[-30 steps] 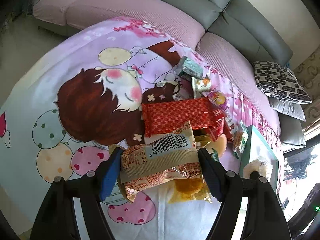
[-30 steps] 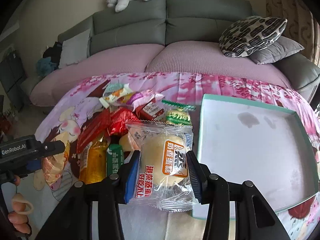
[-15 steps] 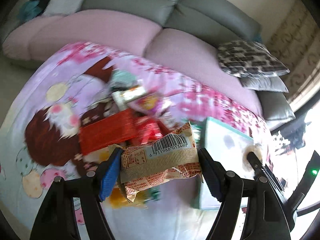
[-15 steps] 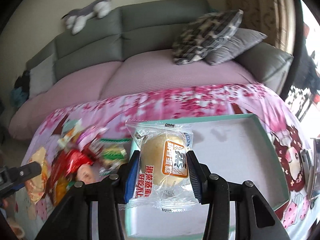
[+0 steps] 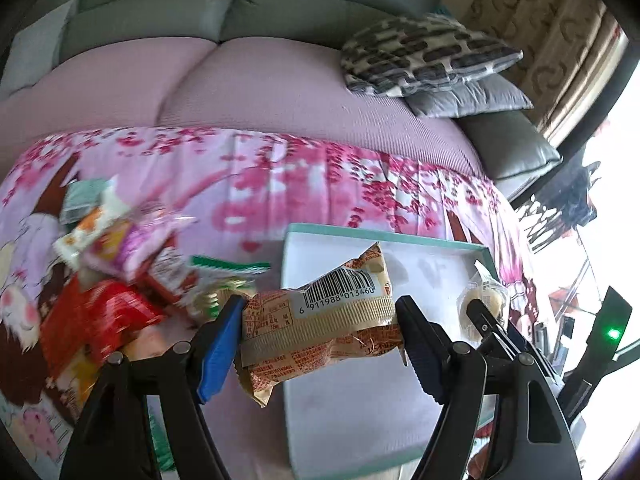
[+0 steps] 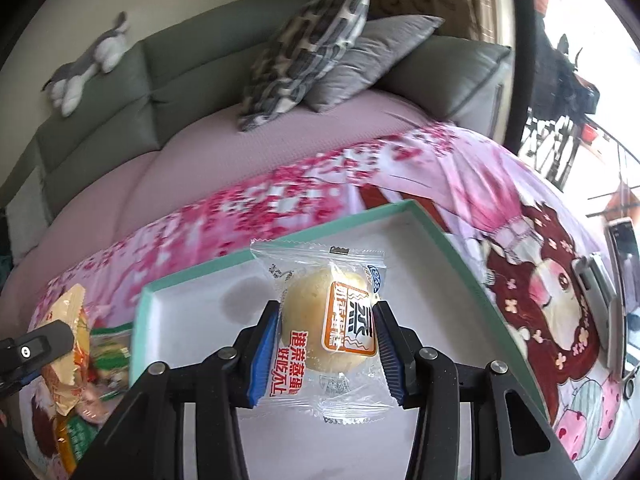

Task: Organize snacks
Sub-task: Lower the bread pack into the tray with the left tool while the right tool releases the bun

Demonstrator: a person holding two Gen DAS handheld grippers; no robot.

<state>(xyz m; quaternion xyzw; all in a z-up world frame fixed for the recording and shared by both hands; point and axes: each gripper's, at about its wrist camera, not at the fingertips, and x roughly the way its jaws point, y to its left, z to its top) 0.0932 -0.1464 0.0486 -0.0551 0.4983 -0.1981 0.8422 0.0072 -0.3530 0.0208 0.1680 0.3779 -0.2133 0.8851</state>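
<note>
Two black handheld tongs with blue pads

The left tongs [image 5: 320,332] and right tongs [image 6: 326,344] share black angular linkage arms, round silver pivot screws and ribbed blue pads [image 6: 264,352]; a green light [image 5: 613,334] glows on the right unit's body.

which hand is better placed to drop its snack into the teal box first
Right, probably. The right gripper holds the steamed cake packet over the middle of the white floor of the teal box. The left gripper holds its barcoded snack packet only at the box's left rim, near the snack pile.
</note>
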